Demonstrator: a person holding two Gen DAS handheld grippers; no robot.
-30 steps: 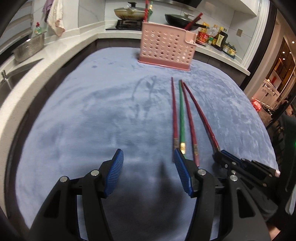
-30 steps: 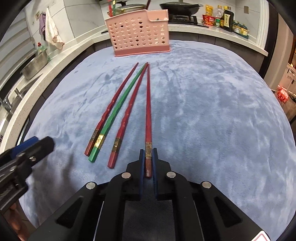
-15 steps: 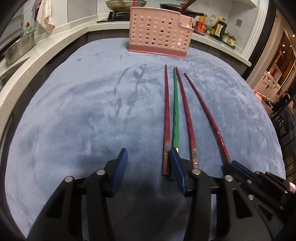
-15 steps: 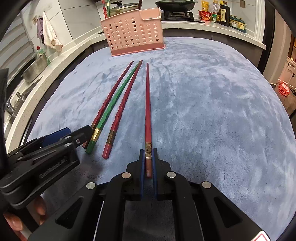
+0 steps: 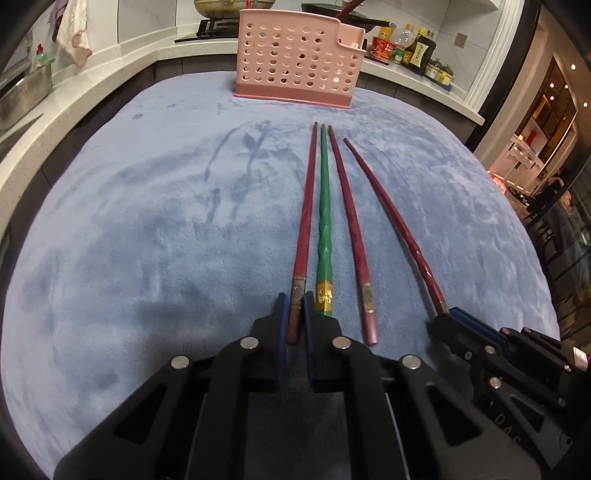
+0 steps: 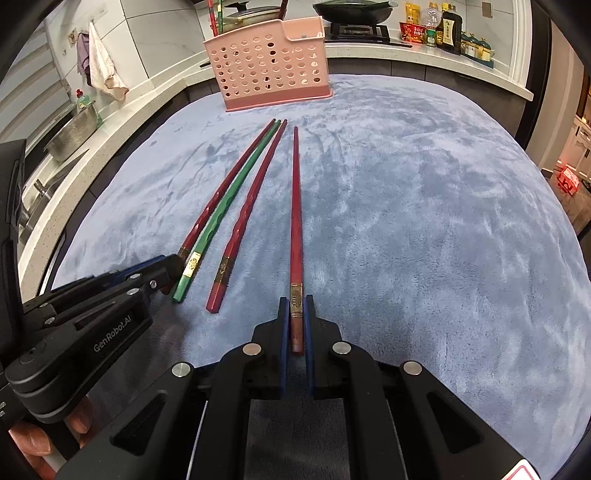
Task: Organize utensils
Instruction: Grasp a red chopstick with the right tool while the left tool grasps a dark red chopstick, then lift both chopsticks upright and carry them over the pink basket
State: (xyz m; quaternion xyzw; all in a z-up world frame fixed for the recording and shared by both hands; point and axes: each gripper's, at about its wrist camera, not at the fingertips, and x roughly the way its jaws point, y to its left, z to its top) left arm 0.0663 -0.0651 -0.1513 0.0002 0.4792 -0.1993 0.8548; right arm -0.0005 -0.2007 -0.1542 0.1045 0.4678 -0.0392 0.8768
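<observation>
Three red chopsticks and one green chopstick (image 5: 325, 218) lie lengthwise on the blue-grey cloth (image 5: 147, 221), tips toward a pink perforated utensil basket (image 5: 299, 59). My left gripper (image 5: 294, 306) is shut on the butt end of the leftmost red chopstick (image 5: 306, 206), the green one just right of it. My right gripper (image 6: 296, 312) is shut on the rightmost red chopstick (image 6: 295, 206), which lies apart from the others. The middle red chopstick (image 6: 251, 206) lies free. The left gripper also shows in the right wrist view (image 6: 162, 273).
The basket (image 6: 271, 66) stands at the cloth's far edge and holds a few upright chopsticks. Behind it are a stove with pans (image 6: 351, 11) and sauce bottles (image 6: 443, 26). A sink and metal colander (image 6: 74, 129) sit on the left counter.
My left gripper has moved right and forward to the leftmost red chopstick and closed on its end. My right gripper stays shut on its chopstick.
</observation>
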